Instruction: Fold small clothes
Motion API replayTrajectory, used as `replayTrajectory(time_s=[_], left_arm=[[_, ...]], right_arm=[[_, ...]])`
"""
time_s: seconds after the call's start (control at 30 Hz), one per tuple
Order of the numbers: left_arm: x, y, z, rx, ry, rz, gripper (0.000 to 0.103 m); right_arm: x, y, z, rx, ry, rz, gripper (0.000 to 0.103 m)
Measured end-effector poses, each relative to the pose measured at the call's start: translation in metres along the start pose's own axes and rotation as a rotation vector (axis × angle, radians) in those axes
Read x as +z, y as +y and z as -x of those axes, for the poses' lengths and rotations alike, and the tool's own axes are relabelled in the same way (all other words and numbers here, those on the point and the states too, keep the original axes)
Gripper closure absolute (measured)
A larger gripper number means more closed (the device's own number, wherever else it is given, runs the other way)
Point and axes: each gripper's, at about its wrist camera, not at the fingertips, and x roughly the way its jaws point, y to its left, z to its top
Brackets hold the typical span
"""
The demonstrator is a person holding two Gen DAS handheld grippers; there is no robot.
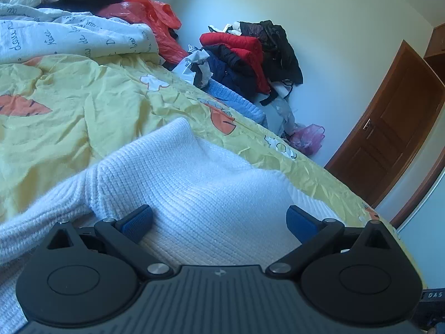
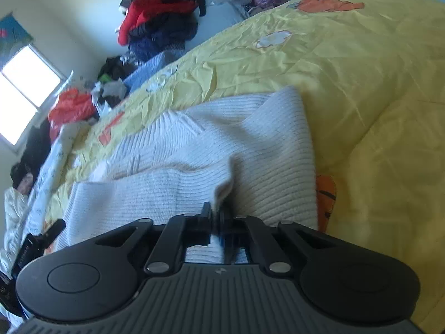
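— Where is the white knit sweater (image 1: pixel 200 189) found?

— It is spread on the yellow bedspread (image 1: pixel 83 105), close to the bed's edge, with its long axis seen running across the right wrist view from the lower left toward a raised corner at the upper right. A fold of its near edge (image 2: pixel 224 188) is bunched up directly ahead of the right gripper (image 2: pixel 215 214).

— How is that gripper set?

— Its jaws are clamped together, and the bunched edge appears to be pinched between them, though the tips are blurred.

— And the other one?

— The left gripper (image 1: pixel 219 220) is held spread wide over the knit, with the blue pads (image 1: pixel 137 221) well apart and nothing pressed between them; the cloth lies just under and ahead of it.

— Which hand is the coming move judged to turn on?

— The right, since the edge is already taken there. A carry across the sweater's width is probably called for, while the cloth is steadied by the left.
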Motion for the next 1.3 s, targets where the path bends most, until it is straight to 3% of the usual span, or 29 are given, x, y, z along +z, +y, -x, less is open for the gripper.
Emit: replayTrajectory(time_s=[0.1, 0.2, 0.27, 0.3, 0.37, 0.43, 0.47, 0.53, 0.7, 0.8, 0.87, 0.97, 1.1, 1.3], left_arm=[[0.002, -0.006, 0.002, 0.025, 0.009, -0.036, 0.0], [0.007, -0.025, 0.01, 0.106, -0.01, -0.174, 0.0], [0.011, -0.036, 0.009, 0.129, -0.026, -0.274, 0.0], [0.012, -0.042, 0.004, 0.137, -0.015, -0.325, 0.0], [0.009, -0.05, -0.016, 0.171, 0.061, -0.446, 0.0], [0.001, -0.05, -0.034, 0.192, 0.145, -0.521, 0.0], [0.003, -0.046, -0.035, 0.17, 0.146, -0.493, 0.0], [0.008, -0.037, -0.037, 0.135, 0.163, -0.443, 0.0], [0.007, -0.034, -0.038, 0.121, 0.162, -0.438, 0.0], [0.007, -0.031, -0.038, 0.107, 0.161, -0.427, 0.0], [0.007, -0.031, -0.036, 0.103, 0.159, -0.422, 0.0], [0.007, -0.031, -0.036, 0.103, 0.159, -0.424, 0.0], [0.007, -0.032, -0.037, 0.109, 0.165, -0.434, 0.0], [0.006, -0.032, -0.01, 0.103, 0.2, -0.455, 0.0]], right_arm=[[-0.002, 0.007, 0.014, -0.044, -0.083, 0.004, 0.079], [-0.011, 0.029, 0.04, -0.1, -0.252, 0.072, 0.077], [-0.018, 0.048, 0.04, -0.073, -0.25, 0.147, 0.072], [-0.022, 0.061, 0.035, -0.091, -0.24, 0.213, 0.065], [-0.032, 0.085, 0.015, -0.142, -0.21, 0.345, 0.044], [-0.04, 0.095, -0.011, -0.191, -0.167, 0.406, 0.04], [-0.045, 0.096, -0.025, -0.224, -0.15, 0.427, 0.035], [-0.063, 0.097, -0.036, -0.254, -0.237, 0.524, 0.025], [-0.065, 0.098, -0.032, -0.28, -0.242, 0.52, 0.02], [-0.079, 0.096, -0.016, -0.307, -0.256, 0.507, 0.003], [-0.091, 0.084, -0.002, -0.312, -0.264, 0.466, 0.001], [-0.092, 0.07, 0.004, -0.247, -0.259, 0.386, 0.002], [-0.094, 0.081, -0.008, -0.308, -0.233, 0.443, 0.002], [-0.094, 0.079, -0.008, -0.3, -0.232, 0.433, 0.002]])
